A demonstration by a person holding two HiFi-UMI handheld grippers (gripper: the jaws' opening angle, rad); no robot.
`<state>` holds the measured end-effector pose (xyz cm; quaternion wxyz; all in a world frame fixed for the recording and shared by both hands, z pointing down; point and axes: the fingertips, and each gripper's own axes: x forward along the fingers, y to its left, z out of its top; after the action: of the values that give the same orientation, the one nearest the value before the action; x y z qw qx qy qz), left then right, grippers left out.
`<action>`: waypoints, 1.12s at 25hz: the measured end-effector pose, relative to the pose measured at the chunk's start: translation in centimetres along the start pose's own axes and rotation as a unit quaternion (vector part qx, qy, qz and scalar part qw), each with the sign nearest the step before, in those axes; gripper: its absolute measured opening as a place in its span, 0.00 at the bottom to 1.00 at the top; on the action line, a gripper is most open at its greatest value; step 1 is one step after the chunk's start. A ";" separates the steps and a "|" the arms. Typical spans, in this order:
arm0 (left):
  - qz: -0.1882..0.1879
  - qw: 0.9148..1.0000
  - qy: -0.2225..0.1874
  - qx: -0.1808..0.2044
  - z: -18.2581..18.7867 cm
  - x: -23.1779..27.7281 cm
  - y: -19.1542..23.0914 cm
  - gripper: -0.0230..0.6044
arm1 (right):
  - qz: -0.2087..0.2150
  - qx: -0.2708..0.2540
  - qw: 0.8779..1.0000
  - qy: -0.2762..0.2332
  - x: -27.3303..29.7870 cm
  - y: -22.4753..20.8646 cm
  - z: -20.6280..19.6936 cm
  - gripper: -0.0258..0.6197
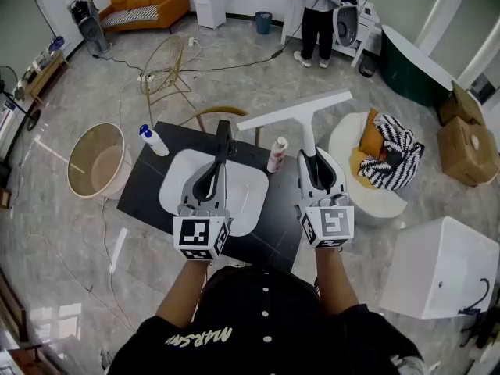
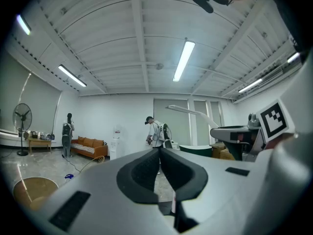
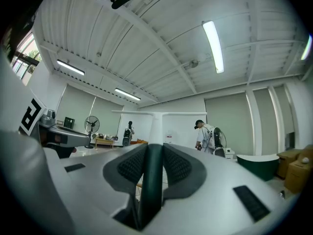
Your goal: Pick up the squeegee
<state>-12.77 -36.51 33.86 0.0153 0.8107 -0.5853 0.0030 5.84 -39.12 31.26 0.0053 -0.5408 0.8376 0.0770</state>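
Note:
The squeegee (image 1: 301,112) has a long white T-shaped blade on a white neck and a dark handle. My right gripper (image 1: 311,156) is shut on that handle and holds it in the air above the black table (image 1: 148,190), blade away from me. In the right gripper view the dark handle (image 3: 152,180) runs straight between the pads, and the white neck and blade (image 3: 155,124) stick out beyond the gripper (image 3: 153,148). My left gripper (image 1: 224,127) hovers over the white basin (image 1: 178,180), level, its tips touching with nothing between them (image 2: 159,151).
A blue-capped spray bottle (image 1: 154,141) and a white-and-pink bottle (image 1: 276,155) stand on the table. A round tan tub (image 1: 95,161) sits to the left, a white chair with cushions (image 1: 375,162) and a white box (image 1: 437,264) to the right. A person (image 1: 319,14) stands far back.

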 end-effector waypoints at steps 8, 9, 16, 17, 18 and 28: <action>0.000 1.000 0.000 -0.004 -0.2 -0.6 0.3 0.07 | 0.001 -0.004 1.000 -0.004 -0.5 0.8 0.3 0.18; 0.000 1.000 -0.001 -0.005 -0.2 -0.7 0.4 0.07 | 0.002 -0.005 1.000 -0.005 -0.6 0.9 0.3 0.18; -0.002 1.000 -0.003 -0.007 -0.2 -1.2 0.5 0.07 | 0.001 -0.006 1.000 -0.007 -0.9 1.4 0.6 0.18; -0.002 1.000 -0.004 -0.007 -0.2 -1.2 0.6 0.07 | 0.001 -0.006 1.000 -0.007 -1.0 1.4 0.6 0.18; -0.001 1.000 -0.004 -0.007 -0.2 -1.3 0.6 0.07 | 0.001 -0.006 1.000 -0.007 -1.0 1.5 0.5 0.18; 0.005 1.000 -0.003 -0.011 -0.4 -1.9 1.6 0.07 | 0.006 -0.008 1.000 0.003 -0.8 2.6 -0.2 0.18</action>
<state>-14.84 -35.19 34.29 0.0223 0.8076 -0.5892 -0.0054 3.78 -37.36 31.83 -0.0020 -0.5360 0.8403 0.0815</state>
